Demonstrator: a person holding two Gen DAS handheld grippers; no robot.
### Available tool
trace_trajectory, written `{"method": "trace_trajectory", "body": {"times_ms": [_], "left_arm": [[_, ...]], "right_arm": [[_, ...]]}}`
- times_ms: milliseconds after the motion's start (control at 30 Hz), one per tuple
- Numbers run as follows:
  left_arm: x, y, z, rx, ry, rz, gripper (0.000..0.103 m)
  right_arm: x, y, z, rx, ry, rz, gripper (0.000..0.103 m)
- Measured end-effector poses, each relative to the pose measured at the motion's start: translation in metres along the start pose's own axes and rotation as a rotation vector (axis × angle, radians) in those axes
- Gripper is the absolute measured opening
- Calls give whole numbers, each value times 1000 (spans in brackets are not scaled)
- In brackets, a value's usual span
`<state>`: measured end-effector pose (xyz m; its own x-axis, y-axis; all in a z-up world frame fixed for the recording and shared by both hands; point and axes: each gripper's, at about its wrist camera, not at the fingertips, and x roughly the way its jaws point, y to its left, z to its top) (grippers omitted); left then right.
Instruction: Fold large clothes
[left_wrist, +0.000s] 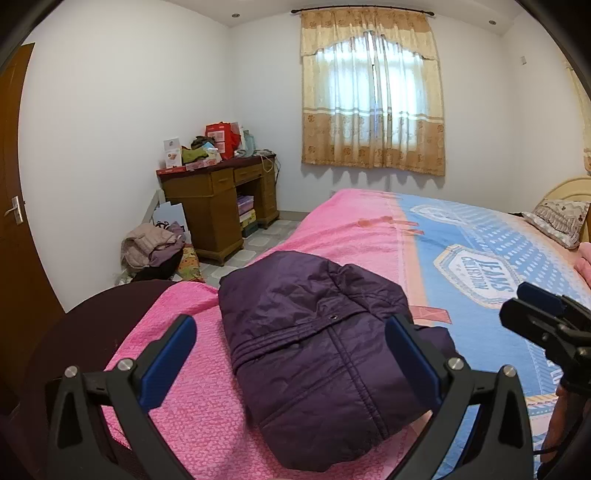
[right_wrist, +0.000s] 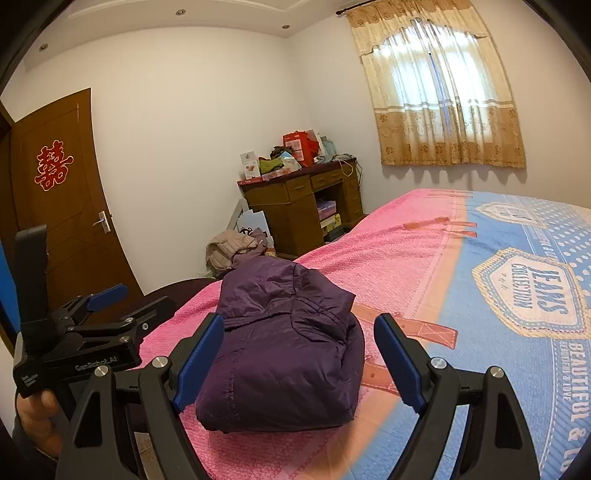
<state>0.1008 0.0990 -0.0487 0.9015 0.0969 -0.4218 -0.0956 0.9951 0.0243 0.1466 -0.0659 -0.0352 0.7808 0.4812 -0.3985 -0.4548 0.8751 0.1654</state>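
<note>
The left tongs (left_wrist: 290, 354) stand wide open and empty, their blue pads spread to either side of the purple jacket (left_wrist: 317, 354) and above it, not touching the cloth. The right tongs (right_wrist: 299, 350) are likewise open and hold nothing, hanging just short of the same bundle. The jacket lies on the bed (left_wrist: 369, 229), on the pink part of the cover near the foot corner, well apart from the pillow (left_wrist: 559, 221) at the far end. It is a padded, slightly shiny dark purple coat, already gathered into a compact, roughly rectangular packet with a stitched seam running down its top face and a snap showing; the far end is puffy and creased rather than flat. By that look the folding seems all but finished. What remains, if anything, is probably pressing down the bulging end or squaring the edges, which calls for a gentle touch, since the quilted filling may spring the folds open.
</note>
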Motion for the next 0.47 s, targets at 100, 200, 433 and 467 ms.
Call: {"method": "trace_trajectory", "body": {"times_ms": [100, 200, 433, 467], "left_arm": [[1, 2, 0, -3, 7, 4, 103], [4, 3, 0, -6, 13, 4, 103], [6, 0, -3, 5, 11, 9, 103], [5, 0, -3, 5, 8, 7, 103]], "right_arm": [[0, 1, -1, -2, 2, 2, 84], [0, 2, -1, -1, 3, 3, 84], [-1, 1, -2, 1, 4, 2, 84], [-1, 1, -2, 2, 4, 2, 84]]}}
